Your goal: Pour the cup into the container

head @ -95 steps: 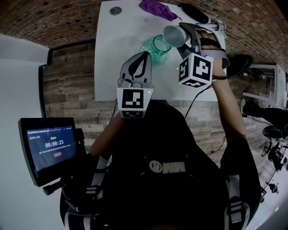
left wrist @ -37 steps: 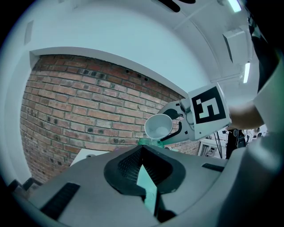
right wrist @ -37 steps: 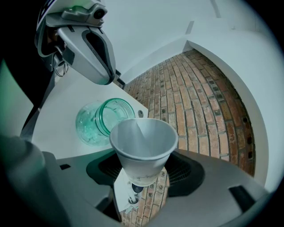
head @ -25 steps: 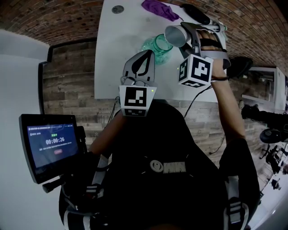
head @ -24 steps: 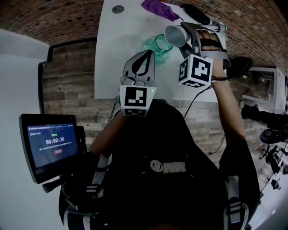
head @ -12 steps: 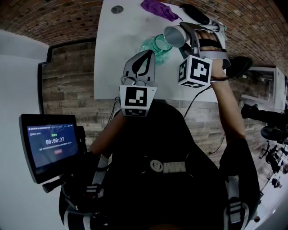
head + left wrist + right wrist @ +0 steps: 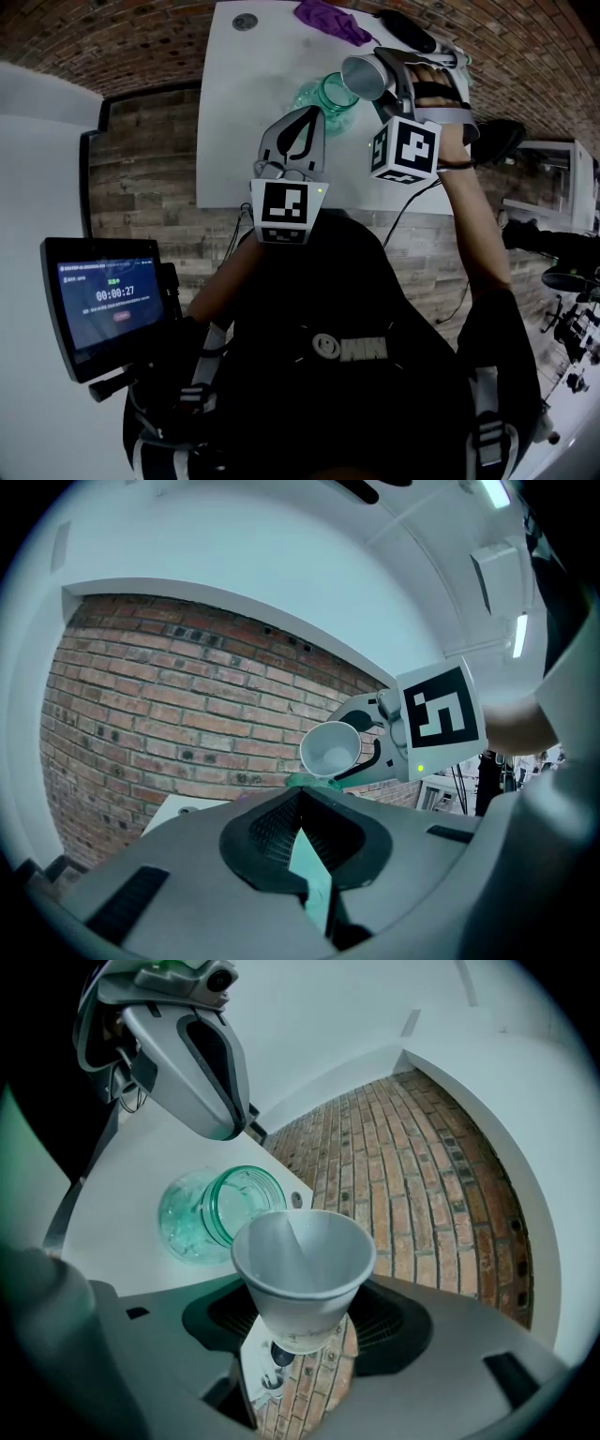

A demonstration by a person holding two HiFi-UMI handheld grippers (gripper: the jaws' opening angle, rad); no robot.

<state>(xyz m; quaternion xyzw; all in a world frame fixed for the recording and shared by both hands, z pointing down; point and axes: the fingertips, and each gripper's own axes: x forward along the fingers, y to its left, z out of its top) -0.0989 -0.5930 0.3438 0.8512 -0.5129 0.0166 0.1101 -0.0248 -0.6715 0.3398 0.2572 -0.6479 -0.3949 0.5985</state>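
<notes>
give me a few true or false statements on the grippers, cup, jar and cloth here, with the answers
1. The right gripper holds a white cup by its base. True.
2. The jar on the table is made of red plastic. False: it is clear green glass.
3. The left gripper is clamped on the jar. False: its jaws are together on nothing, and it is apart from the jar.
4. A purple cloth lies on the white table. True.
</notes>
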